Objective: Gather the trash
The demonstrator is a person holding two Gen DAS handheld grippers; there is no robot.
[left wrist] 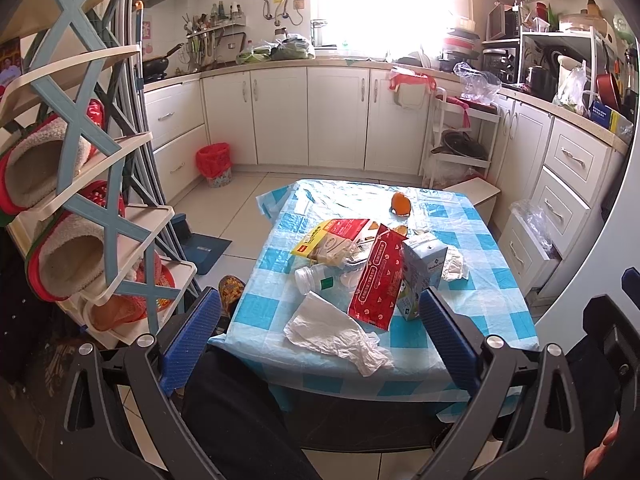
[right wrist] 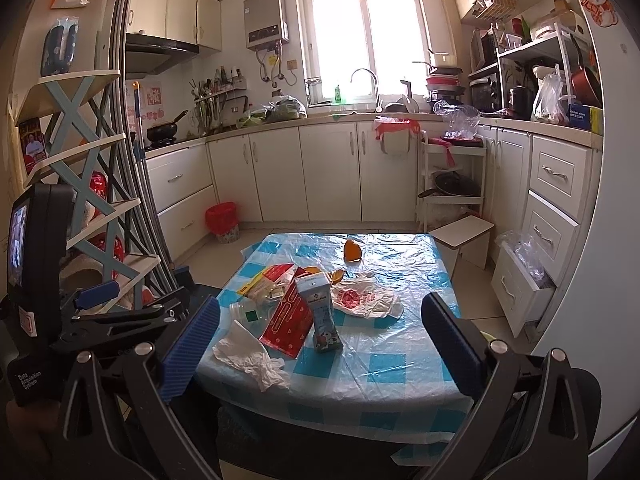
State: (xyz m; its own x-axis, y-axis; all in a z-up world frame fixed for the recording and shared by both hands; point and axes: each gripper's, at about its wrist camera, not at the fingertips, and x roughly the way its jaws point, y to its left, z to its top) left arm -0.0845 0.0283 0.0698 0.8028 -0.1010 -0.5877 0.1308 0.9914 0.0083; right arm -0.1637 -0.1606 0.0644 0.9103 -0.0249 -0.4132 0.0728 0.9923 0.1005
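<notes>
Left gripper [left wrist: 320,336] and right gripper [right wrist: 320,336] both spread wide, nothing held, short of the table [left wrist: 500,320]. Trash heaped mid-cloth: crumpled tissue [left wrist: 340,336] nearest, red wrapper [left wrist: 376,280], milk carton [right wrist: 322,312] upright, clear bottle [left wrist: 316,278]. Tissue probably light, limp: pinch a fold. Carton likely stiff, tippy; take its sides. Bottle partly buried; contents unclear.

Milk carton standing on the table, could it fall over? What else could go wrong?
Yes, maybe. The milk carton stands upright with the red wrapper leaning on it, so pulling either could tip it. The clear bottle lies on its side and might roll. The crumpled tissue sits near the table edge and could slip off.
</notes>
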